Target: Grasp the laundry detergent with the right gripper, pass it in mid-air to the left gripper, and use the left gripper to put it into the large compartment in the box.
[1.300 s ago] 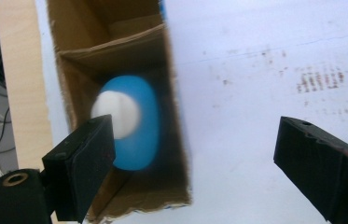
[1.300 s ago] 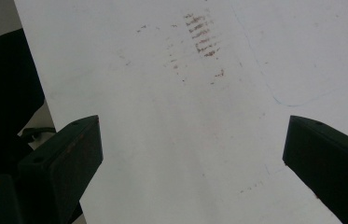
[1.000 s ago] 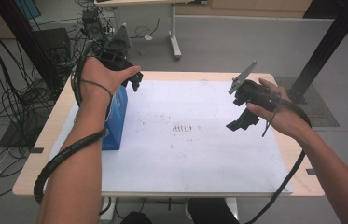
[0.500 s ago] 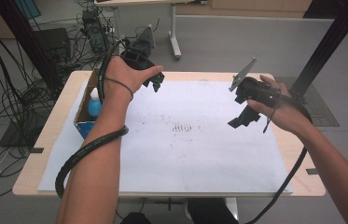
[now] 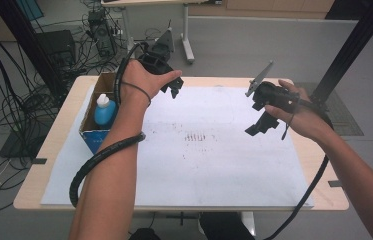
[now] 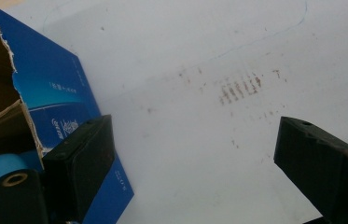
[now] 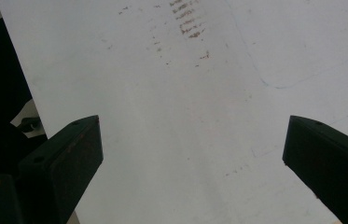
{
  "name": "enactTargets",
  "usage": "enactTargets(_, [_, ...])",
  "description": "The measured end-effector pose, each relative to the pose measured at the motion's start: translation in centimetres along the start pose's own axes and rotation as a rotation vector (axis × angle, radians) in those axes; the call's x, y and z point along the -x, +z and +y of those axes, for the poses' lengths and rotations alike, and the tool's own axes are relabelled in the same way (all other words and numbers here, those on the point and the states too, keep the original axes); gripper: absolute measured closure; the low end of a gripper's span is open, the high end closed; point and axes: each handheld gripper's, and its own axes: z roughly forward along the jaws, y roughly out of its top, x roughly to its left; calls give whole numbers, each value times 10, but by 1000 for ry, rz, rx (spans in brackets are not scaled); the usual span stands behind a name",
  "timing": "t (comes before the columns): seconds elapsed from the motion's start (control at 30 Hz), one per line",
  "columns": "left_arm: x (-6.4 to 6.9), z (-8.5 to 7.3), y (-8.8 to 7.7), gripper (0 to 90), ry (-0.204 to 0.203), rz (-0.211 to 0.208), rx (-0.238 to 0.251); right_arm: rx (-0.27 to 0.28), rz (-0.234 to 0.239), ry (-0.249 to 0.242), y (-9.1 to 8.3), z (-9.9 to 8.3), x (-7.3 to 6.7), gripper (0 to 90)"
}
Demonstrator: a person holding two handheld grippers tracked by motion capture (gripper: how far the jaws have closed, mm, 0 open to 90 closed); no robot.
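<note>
A: Left gripper (image 5: 174, 89), black, two-jawed, held above the far left part of the white paper sheet (image 5: 214, 165) that covers the pale wooden table (image 5: 49, 150). Jaws wide apart in the left gripper view, nothing between them.

B: Nearest thing?

A: Open-topped cardboard box with blue printed sides (image 5: 90, 134), at the table's left edge, just left of the left forearm. Inside it, upright, a blue plastic bottle with a white cap (image 5: 105, 110). In the left gripper view, the box's blue wall (image 6: 64, 107) just beside the left-hand jaw, its torn brown flap above.

B: Right gripper?

A: Black as well (image 5: 263, 125), held over the sheet's right part, well apart from the box. Jaws released, spread wide in the right gripper view, bare paper between them.

B: In the way?

A: Between the two grippers, a patch of brownish smudge marks (image 5: 199, 136) on the paper, flat. Left forearm, wrapped by a black ribbed cable (image 5: 99, 160), crossing just beside the box's right wall. Beyond the table, tangled black cables (image 5: 19, 100) on grey floor.
</note>
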Motion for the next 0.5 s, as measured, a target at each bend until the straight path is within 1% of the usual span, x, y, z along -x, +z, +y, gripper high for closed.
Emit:
enactTargets(0.1, [0, 0, 1, 129, -6, -1, 1, 2, -1, 2, -1, 0, 0, 48])
enactTargets(0.3, [1, 2, 0, 129, 5, 3, -4, -2, -1, 1, 0, 0, 1, 48])
enactTargets(0.5, [1, 3, 1, 129, 5, -1, -4, -3, 1, 2, 0, 0, 1, 48])
